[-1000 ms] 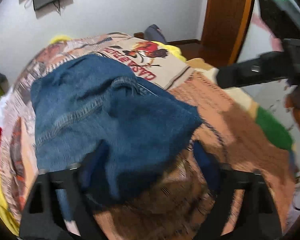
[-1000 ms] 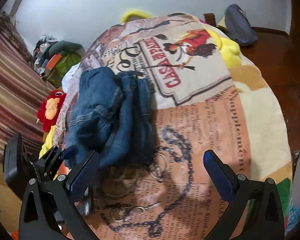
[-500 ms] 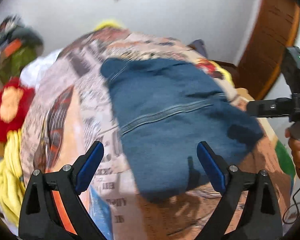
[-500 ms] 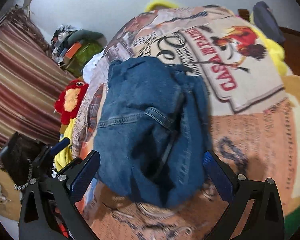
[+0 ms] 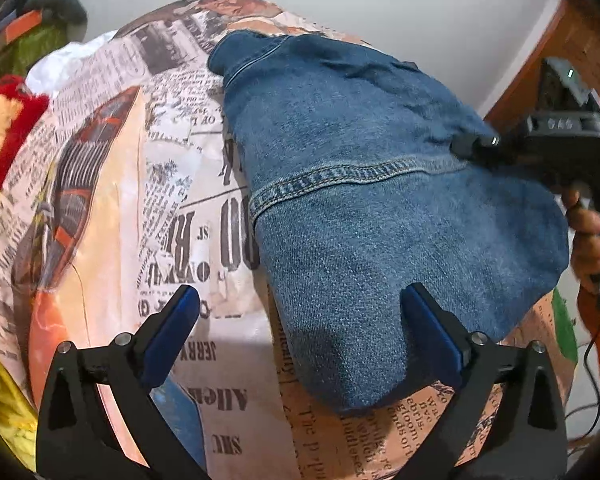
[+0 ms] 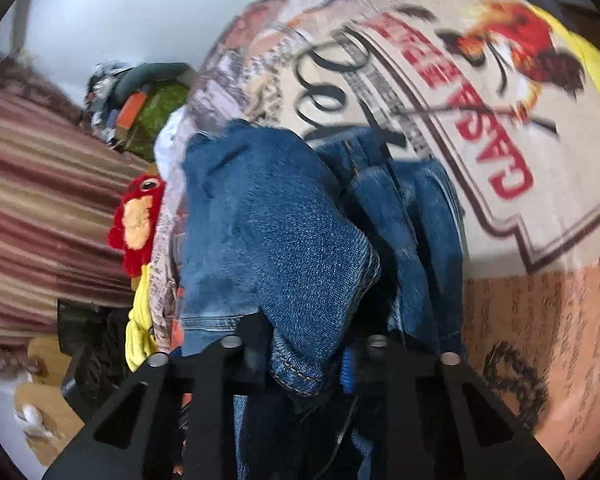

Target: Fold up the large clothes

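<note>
1. Left wrist view: the left gripper (image 5: 298, 312) has its fingers (image 5: 172, 330) spread wide, having just opened further, and they hold nothing.
2. Blue denim jeans (image 5: 380, 208) lie folded in a thick bundle on the bed, over a bedspread (image 5: 112, 208) printed like old newspaper pages.
3. The near rounded end of the jeans sits between the two blue pads, closer to the right-hand one; the left pad is over bare bedspread.
4. At the right edge the right gripper (image 5: 476, 146) reaches onto the far side of the jeans, with the person's hand (image 5: 588, 240) on its handle.
5. A red and yellow plush toy (image 5: 4, 128) lies at the left edge of the bed.
6. Right wrist view: the right gripper (image 6: 304, 360) has just been closing, and its fingers are pinched together on a hemmed fold of the jeans (image 6: 292, 240).
7. The denim bunches up directly ahead of the fingers, with a stitched hem hanging between them.
8. The bedspread (image 6: 480, 120) shows red lettering and a dancer figure beyond the jeans.
9. The plush toy (image 6: 138, 224) sits left of the jeans, beside a striped curtain (image 6: 40, 208).
</note>
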Demonstrator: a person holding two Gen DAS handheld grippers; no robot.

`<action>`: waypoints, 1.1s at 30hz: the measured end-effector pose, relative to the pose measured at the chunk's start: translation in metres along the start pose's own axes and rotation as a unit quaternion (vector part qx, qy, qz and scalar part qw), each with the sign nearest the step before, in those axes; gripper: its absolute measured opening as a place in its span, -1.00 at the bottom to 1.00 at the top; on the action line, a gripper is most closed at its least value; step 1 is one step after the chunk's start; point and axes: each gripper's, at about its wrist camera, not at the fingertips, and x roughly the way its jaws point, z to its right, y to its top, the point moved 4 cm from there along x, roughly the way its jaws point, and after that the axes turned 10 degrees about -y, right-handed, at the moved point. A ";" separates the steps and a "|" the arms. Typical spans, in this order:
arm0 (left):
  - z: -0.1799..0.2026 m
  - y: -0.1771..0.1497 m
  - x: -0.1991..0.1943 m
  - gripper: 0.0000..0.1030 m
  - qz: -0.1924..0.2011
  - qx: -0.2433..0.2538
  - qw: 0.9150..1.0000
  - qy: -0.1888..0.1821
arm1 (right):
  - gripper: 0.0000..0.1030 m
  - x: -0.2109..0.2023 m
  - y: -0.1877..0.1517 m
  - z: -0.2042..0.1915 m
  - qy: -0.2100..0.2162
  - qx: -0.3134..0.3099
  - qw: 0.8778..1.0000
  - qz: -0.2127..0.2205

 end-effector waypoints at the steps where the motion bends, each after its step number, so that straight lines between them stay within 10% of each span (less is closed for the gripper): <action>1: 0.002 0.001 0.000 1.00 0.000 0.009 1.000 0.000 | -0.64 -0.009 0.003 -0.003 0.000 -0.011 1.000 0.016; 7: 0.019 -0.001 0.005 0.99 -0.007 0.058 0.998 0.003 | -0.65 -0.055 0.013 -0.030 -0.036 -0.090 0.991 0.096; 12: 0.012 -0.003 0.013 1.00 -0.012 0.038 0.999 -0.012 | -0.64 -0.026 0.010 -0.003 -0.118 -0.126 0.981 0.089; 18: 0.013 -0.006 0.015 1.00 -0.014 0.035 0.999 -0.014 | -0.59 -0.008 -0.001 0.038 -0.117 -0.118 0.983 0.082; 23: 0.018 -0.009 0.007 1.00 -0.011 0.050 0.999 0.009 | 0.35 -0.031 -0.004 0.045 -0.206 -0.135 0.963 0.110; 33: 0.023 0.020 -0.020 1.00 0.029 0.061 0.997 0.041 | 0.37 -0.076 -0.040 0.003 -0.134 -0.152 0.971 0.126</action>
